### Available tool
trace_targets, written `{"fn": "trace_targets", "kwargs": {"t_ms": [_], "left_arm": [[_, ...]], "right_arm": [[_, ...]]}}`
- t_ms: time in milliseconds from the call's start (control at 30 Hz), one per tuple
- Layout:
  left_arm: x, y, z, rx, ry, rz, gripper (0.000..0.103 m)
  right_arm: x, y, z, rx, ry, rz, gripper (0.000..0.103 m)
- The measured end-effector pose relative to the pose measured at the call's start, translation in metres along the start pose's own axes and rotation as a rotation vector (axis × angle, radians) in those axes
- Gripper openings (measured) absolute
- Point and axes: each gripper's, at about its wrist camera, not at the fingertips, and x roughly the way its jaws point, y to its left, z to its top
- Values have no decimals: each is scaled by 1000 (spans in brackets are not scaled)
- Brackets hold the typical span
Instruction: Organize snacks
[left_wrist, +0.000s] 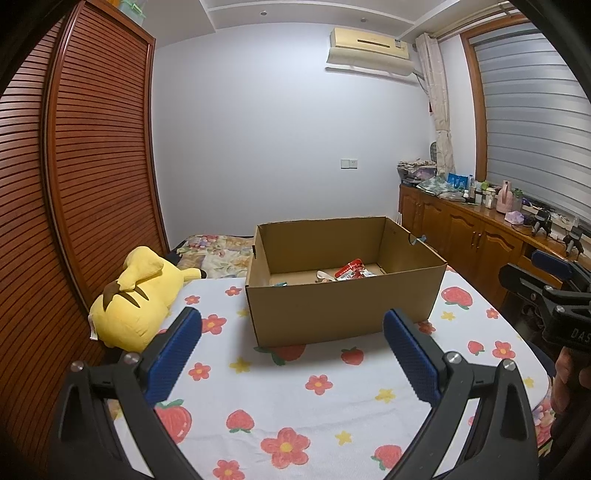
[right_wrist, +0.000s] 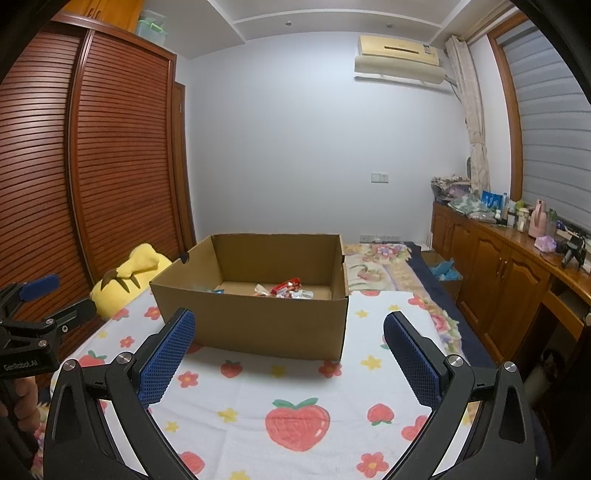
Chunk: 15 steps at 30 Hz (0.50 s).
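An open cardboard box (left_wrist: 343, 314) stands on the strawberry-print cloth (left_wrist: 295, 398); it also shows in the right wrist view (right_wrist: 266, 325). Several snack packets (left_wrist: 351, 273) lie on its floor, red and white ones plain in the right wrist view (right_wrist: 288, 290). My left gripper (left_wrist: 291, 354) is open and empty, held above the cloth in front of the box. My right gripper (right_wrist: 290, 354) is open and empty, also in front of the box. Each gripper shows at the edge of the other's view: the right one (left_wrist: 554, 295), the left one (right_wrist: 37, 317).
A yellow plush toy (left_wrist: 136, 302) lies left of the box by the slatted wooden wardrobe (left_wrist: 74, 184). A wooden sideboard (right_wrist: 517, 266) with bottles and clutter runs along the right wall. A floral quilt (right_wrist: 384, 266) lies behind the box.
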Motion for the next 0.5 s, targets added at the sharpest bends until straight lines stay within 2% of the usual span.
{"fn": "trace_targets", "kwargs": {"t_ms": [500], "left_arm": [[5, 2, -4, -2, 17, 6, 100]], "right_arm": [[-1, 1, 0, 0, 1, -2, 103]]}}
